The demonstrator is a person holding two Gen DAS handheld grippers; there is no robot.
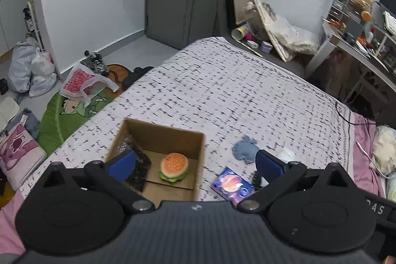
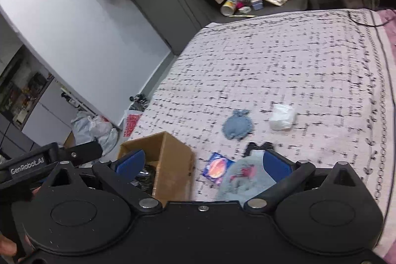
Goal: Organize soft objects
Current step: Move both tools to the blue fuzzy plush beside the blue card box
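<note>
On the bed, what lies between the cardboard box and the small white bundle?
The blue plush toy lies between the cardboard box and the white bundle, with bare bedspread on either side of it. The right wrist view shows this best.

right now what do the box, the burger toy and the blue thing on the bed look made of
Box: plain brown corrugated cardboard, matte, with raw cut edges. Burger toy: likely squishy foam or soft plastic, smooth with a slight sheen. Blue thing: seemingly fabric, denim-like, with a gathered top; blur leaves it uncertain.

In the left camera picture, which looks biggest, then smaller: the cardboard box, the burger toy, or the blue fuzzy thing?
1. Cardboard box
2. Burger toy and blue fuzzy thing: they look about alike, so unranked.
</note>
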